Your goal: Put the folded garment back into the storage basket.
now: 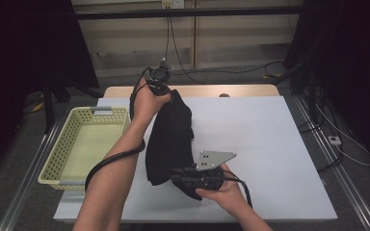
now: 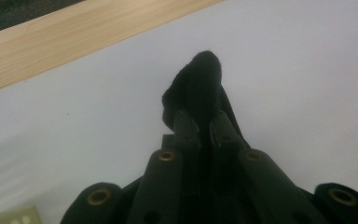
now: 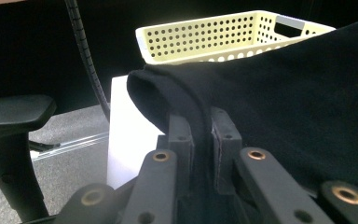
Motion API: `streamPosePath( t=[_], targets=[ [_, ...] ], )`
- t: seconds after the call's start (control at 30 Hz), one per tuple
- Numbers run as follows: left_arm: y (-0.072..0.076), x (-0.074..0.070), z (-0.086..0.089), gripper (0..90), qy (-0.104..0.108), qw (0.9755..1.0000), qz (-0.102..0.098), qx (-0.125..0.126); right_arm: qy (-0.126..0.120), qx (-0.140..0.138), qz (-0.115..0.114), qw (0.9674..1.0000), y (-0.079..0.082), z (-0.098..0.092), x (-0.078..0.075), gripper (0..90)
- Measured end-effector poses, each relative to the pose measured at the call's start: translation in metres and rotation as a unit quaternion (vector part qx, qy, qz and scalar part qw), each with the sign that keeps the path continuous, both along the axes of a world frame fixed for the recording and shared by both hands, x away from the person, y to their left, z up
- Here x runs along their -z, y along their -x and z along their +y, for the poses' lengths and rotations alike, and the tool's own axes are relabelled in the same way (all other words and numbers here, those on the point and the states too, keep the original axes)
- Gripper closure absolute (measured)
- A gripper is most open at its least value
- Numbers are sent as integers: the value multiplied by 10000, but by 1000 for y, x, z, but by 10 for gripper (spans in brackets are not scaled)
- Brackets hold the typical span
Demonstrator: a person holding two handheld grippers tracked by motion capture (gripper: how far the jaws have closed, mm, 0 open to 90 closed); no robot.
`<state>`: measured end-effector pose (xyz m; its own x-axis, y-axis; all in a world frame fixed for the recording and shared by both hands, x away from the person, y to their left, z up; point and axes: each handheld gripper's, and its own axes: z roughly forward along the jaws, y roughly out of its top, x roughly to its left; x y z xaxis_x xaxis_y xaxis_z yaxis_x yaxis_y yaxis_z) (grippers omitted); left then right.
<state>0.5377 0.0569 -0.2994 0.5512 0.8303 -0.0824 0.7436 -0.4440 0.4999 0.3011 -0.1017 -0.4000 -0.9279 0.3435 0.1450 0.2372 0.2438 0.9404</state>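
Note:
A black cloth (image 1: 171,137) stretches across the white table top between my two grippers. My left gripper (image 1: 168,92) holds its far end near the table's back edge. In the left gripper view the gripper (image 2: 203,122) is shut on a bunched tip of the cloth (image 2: 196,84). My right gripper (image 1: 185,179) grips the near end by the front of the table. In the right gripper view the gripper (image 3: 202,122) is shut on a folded edge of the cloth (image 3: 284,88), which drapes off to the right.
A pale yellow perforated basket (image 1: 65,144) stands off the table's left edge, also seen as the basket (image 3: 223,35). A wooden strip (image 1: 192,90) borders the back of the white table top (image 1: 270,149). A black chair armrest (image 3: 14,112) sits low at left.

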Motion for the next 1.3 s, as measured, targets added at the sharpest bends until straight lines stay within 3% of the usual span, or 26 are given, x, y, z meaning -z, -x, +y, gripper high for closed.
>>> streamPosePath(
  t=[0.17, 0.6, 1.3],
  targets=[
    [0, -8, 7, 846, -82, 10000, 10, -37, -112, -12, -20, 9999, -5, 9, -5, 817],
    [-3, -26, 29, 847, -129, 9997, 21, -211, -131, 18, -119, 9998, -11, 22, -16, 817],
    [-4, -50, 42, 848, -246, 9992, -17, -325, -333, -45, -260, 9991, -17, 47, -37, 821]
  ],
)
